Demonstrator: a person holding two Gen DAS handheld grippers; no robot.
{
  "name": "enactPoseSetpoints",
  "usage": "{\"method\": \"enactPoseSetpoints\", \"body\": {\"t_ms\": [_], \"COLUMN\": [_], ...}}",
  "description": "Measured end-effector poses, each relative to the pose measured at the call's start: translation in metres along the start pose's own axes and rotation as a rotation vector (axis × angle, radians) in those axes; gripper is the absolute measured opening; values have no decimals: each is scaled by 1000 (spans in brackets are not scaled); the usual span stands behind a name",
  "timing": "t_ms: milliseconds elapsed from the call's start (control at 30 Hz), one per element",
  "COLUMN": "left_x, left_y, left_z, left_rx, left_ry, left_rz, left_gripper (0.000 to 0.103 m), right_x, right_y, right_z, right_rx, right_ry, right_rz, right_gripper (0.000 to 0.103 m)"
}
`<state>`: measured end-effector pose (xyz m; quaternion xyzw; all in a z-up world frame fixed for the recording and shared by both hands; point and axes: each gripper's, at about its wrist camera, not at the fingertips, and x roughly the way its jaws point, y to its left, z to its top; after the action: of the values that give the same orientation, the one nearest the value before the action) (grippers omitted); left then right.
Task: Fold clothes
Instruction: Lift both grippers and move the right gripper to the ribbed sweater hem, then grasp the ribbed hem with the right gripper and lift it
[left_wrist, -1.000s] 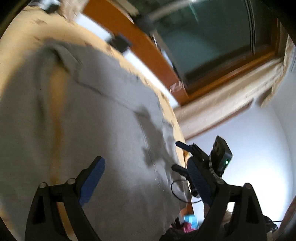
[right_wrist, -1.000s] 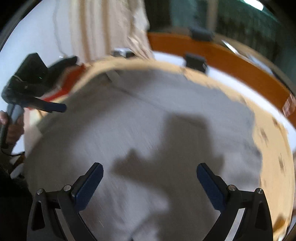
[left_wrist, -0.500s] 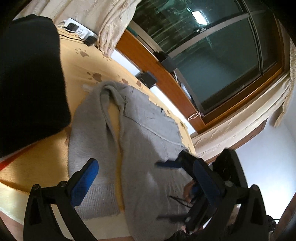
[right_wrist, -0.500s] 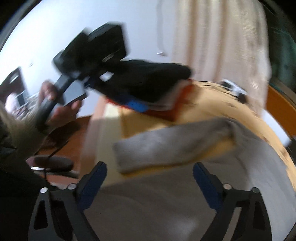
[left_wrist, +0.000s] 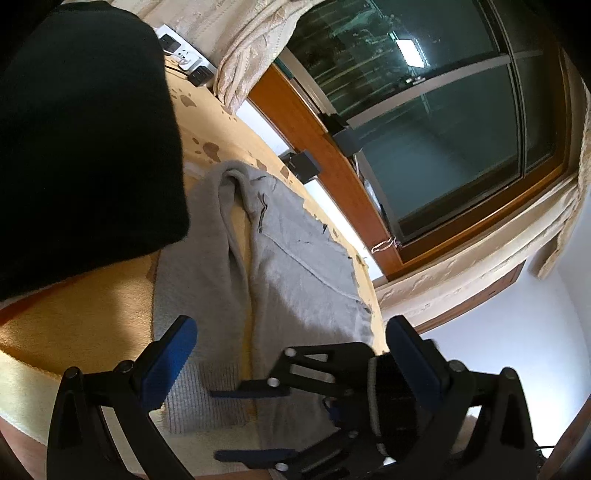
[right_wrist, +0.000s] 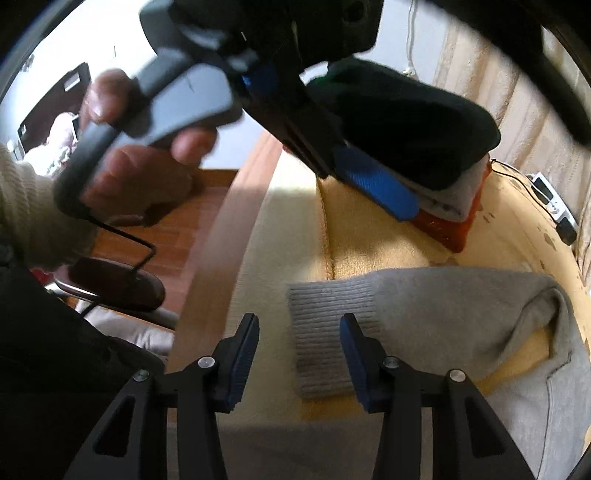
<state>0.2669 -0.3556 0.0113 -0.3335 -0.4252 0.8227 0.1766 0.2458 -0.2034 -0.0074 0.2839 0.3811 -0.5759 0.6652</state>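
Sweater (left_wrist: 295, 266), grey knit, lies spread on a yellow blanket (left_wrist: 74, 317) covering the bed or couch under the window (left_wrist: 443, 129); which of the two I cannot tell. One sleeve is bent back alongside the body, its ribbed cuff (right_wrist: 325, 332) ending near the blanket's front edge.

Right hand-held gripper (right_wrist: 299, 354) points steeply down at that cuff. Jaws are closing. In the right wrist view the cuff sits at about 2 o'clock from the gap, overlapped by the right pad; nothing is pinched yet, pads bare. Judgement: the cuff is the handle for the first fold, so the sleeve can be carried across the body.

Left hand-held gripper (left_wrist: 291, 358) hangs above the sleeve with jaws spread wide, holding nothing. In its own view the right tool crosses at 5 o'clock. In the right wrist view a hand (right_wrist: 122, 158) grips the left tool's handle at 10 o'clock. Judgement: it waits clear so as not to block the cuff grasp.

Stack of folded clothes (right_wrist: 424, 147), black on top, sits at 1 o'clock in the right wrist view, well apart from the sweater; probably the finished pile.
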Motion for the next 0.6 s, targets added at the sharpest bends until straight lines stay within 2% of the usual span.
{"method": "enactPoseSetpoints", "body": {"t_ms": [233, 400, 467, 600], "left_x": [-11, -10, -9, -9], "left_y": [6, 11, 12, 13], "left_z": [4, 6, 5, 5], "left_rx": [-8, -24, -26, -31], "left_ry": [-27, -29, -25, -23], "left_rz": [-14, -20, -22, -26], "left_gripper": [103, 103, 103, 103], "right_x": [19, 20, 20, 21], "right_y": [1, 1, 1, -9], "right_z": [0, 2, 3, 3], "right_rx": [-19, 20, 18, 94], "right_ry": [13, 24, 30, 34], "right_rz": [-38, -72, -86, -32], "right_gripper": [45, 28, 25, 25]}}
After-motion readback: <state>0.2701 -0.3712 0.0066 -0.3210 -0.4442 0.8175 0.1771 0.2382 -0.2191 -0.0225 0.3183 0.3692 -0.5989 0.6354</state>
